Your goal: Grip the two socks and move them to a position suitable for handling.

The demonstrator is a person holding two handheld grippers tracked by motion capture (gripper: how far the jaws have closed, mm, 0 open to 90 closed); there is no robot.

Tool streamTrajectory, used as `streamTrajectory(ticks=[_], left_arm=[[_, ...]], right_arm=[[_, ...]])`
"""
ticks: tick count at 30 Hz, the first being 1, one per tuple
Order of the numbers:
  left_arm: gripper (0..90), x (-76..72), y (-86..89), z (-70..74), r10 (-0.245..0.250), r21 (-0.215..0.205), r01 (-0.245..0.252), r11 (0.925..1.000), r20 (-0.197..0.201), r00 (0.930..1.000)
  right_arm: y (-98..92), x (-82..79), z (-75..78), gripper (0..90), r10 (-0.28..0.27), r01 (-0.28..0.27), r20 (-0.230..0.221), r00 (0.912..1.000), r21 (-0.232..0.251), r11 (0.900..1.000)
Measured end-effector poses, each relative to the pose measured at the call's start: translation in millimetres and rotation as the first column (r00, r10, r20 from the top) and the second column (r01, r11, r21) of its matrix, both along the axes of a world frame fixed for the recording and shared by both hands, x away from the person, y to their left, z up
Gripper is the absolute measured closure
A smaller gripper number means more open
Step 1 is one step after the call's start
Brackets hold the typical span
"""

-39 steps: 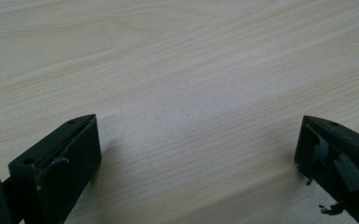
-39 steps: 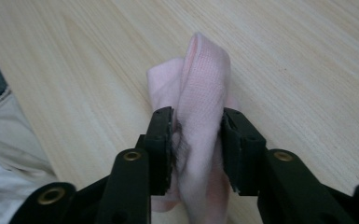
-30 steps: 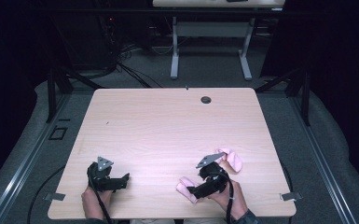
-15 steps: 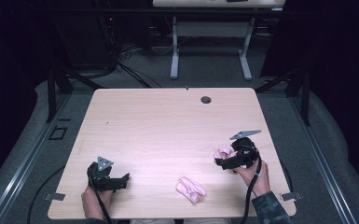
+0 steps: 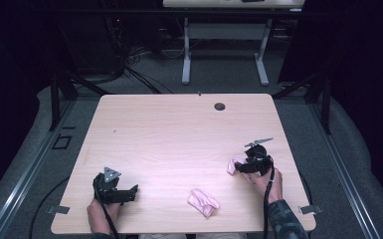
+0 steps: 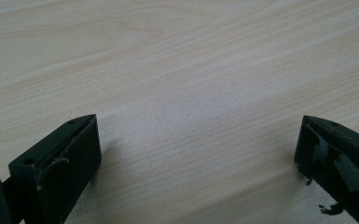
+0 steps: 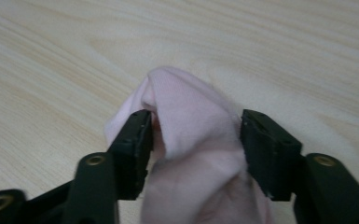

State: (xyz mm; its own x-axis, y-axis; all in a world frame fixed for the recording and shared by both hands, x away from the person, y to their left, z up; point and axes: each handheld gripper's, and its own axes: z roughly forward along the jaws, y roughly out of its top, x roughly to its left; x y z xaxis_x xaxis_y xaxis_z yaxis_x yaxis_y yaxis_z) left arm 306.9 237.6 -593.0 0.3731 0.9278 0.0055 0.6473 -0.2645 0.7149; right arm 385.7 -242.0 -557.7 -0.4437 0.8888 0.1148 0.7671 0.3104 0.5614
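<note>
- On the right side of the worktop [image 5: 179, 134], the right tool [image 5: 239, 167] sits over a small pink cloth [image 5: 235, 166].
- From the right gripper view, the pink cloth [image 7: 186, 140] is bunched up between the two black jaws.
- Those jaws have just been closing, and both now press on the cloth's sides.
- A hand [image 5: 266, 180] holds this tool from behind, with a cable running down the sleeve.
- Near the front edge lies a second pink cloth [image 5: 203, 201], crumpled, well apart from both tools.
- At the front left, the left tool [image 5: 129, 191] rests low over bare wood.
- Its jaws stand wide apart with nothing between them, as the left gripper view shows.
- Far back on the worktop is a small dark round hole [image 5: 220, 106].
</note>
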Motion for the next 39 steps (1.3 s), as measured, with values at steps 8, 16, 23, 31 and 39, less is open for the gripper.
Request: streamTrajectory(ticks=[8,16,23,31,39], left_arm=[[0.2,0.0,0.1,0.0,-0.002,0.001,0.002,1.0000,-0.001,1.0000],[0.2,0.0,0.1,0.1,0.000,0.001,0.000,1.0000,-0.001,1.0000],[0.2,0.0,0.1,0.1,-0.001,0.000,0.001,1.0000,-0.001,1.0000],[0.2,0.0,0.1,0.1,-0.002,0.001,0.002,1.0000,-0.001,1.0000],[0.2,0.0,0.1,0.0,-0.001,0.001,0.001,1.0000,-0.001,1.0000]], right_arm=[[-2.7,-3.8,-4.7,74.7,0.000,0.001,0.031,0.9995,-0.023,1.000],[7.6,-12.5,25.3,76.4,0.045,-0.046,0.111,0.9928,0.011,0.999],[46.4,-17.3,53.8,75.6,0.147,-0.151,0.165,0.9753,0.013,0.988],[88.1,-2.2,28.5,73.9,0.248,-0.246,0.086,0.9650,-0.029,0.969],[103.3,6.2,0.5,53.8,0.271,-0.270,0.013,0.9626,-0.043,0.962]])
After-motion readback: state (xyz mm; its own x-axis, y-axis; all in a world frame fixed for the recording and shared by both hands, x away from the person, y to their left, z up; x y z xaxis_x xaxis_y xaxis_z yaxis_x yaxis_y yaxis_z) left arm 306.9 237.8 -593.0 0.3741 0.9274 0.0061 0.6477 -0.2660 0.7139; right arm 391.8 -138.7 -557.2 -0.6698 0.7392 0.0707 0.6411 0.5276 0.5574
